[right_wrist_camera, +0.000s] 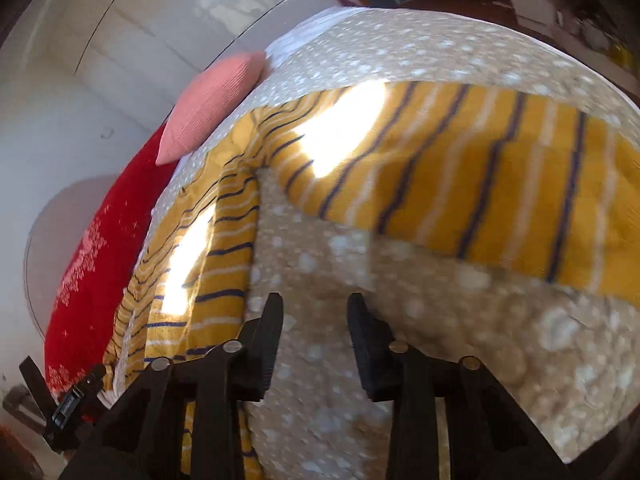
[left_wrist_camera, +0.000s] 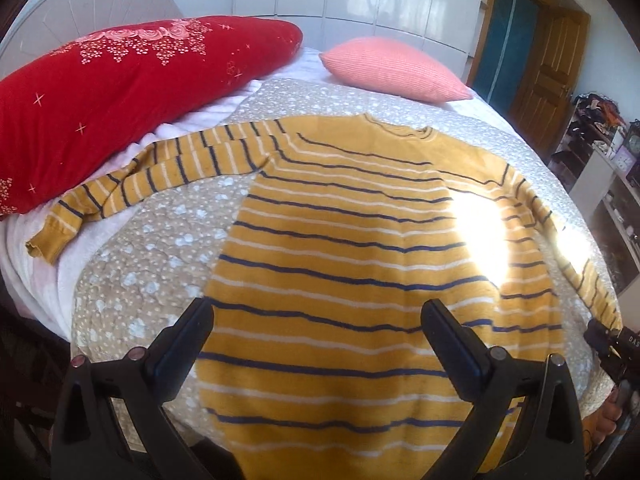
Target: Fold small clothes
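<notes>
Item: mustard-yellow knitted sweater with navy and white stripes (left_wrist_camera: pixel 360 248), lying flat on the beige dotted quilt (left_wrist_camera: pixel 160 248), sleeves spread. Left gripper (left_wrist_camera: pixel 316 320) hovering wide, empty. Right gripper (right_wrist_camera: pixel 316 312) narrowing, nothing between, nearing the right sleeve (right_wrist_camera: pixel 500 184). Step: first sleeve fold pending; next, pinching the cuff.

The left hand-held gripper (left_wrist_camera: pixel 316 320) consists of two matte black moulded fingers (left_wrist_camera: pixel 182 344) with flat, smooth inner pads, each carried on black linkage arms joined by round silver pivot pins. The right hand-held gripper (right_wrist_camera: pixel 316 320) is of the same black construction, though its pads (right_wrist_camera: pixel 370 344) are ribbed. In the left wrist view, the right unit's black body bears small white lettering.
</notes>
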{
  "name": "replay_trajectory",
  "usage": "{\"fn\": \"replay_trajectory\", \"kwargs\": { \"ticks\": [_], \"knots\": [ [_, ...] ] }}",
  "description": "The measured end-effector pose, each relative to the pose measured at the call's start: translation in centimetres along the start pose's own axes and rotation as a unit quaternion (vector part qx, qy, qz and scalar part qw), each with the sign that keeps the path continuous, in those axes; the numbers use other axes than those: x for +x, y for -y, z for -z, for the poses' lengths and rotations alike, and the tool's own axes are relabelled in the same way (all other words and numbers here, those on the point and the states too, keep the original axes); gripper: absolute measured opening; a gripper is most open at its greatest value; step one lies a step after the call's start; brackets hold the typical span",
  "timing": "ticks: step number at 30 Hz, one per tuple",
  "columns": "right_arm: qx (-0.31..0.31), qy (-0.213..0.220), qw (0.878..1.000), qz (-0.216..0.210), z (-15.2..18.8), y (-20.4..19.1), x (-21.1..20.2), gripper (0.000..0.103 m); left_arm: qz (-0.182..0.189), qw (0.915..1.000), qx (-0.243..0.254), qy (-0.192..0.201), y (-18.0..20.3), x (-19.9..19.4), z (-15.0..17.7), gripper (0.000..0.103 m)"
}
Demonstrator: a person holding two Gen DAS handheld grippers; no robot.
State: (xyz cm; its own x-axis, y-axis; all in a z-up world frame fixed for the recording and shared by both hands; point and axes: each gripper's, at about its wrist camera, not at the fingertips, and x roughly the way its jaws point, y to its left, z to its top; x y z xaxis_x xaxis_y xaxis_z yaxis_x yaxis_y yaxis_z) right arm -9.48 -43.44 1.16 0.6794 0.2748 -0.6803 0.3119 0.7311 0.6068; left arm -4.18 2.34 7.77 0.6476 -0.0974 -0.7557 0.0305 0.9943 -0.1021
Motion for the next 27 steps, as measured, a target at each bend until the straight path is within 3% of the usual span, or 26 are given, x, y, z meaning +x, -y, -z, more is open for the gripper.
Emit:
{"fn": "replay_trajectory", "kwargs": {
  "ticks": [7,9,15,19,21,24,27],
  "knots": [
    [0.151,0.113,0.982,0.023,-0.3,7.2,-5.0,0.024,0.010,0.9999,0.010,0.004,0.7,-1.0,0.4,0.103],
    [0.157,0.136,0.977,0.045,-1.2,7.7,-5.7,0.024,0.010,0.9999,0.003,0.005,0.2,-1.3,0.3,0.103],
    [0.134,0.152,0.974,0.097,-4.0,7.0,-6.0,0.007,0.009,0.9996,-0.026,0.007,-2.2,-1.7,0.0,0.103],
    [0.059,0.176,0.972,0.143,-7.4,2.5,-7.3,0.006,0.014,0.9985,-0.050,0.019,-4.4,-2.2,-0.2,0.103],
    [0.017,0.181,0.973,0.145,-9.4,-0.3,-7.7,0.006,0.014,0.9976,-0.062,0.025,-5.6,-2.3,-0.2,0.103],
    [-0.068,0.176,0.974,0.129,-11.1,-7.5,-6.7,0.006,0.014,0.9961,-0.083,0.026,-7.5,-2.3,-0.1,0.103],
    [-0.150,0.147,0.974,0.084,-10.5,-15.8,-3.6,0.006,0.011,0.9937,-0.108,0.028,-10.2,-2.5,0.3,0.103]
  ]
}}
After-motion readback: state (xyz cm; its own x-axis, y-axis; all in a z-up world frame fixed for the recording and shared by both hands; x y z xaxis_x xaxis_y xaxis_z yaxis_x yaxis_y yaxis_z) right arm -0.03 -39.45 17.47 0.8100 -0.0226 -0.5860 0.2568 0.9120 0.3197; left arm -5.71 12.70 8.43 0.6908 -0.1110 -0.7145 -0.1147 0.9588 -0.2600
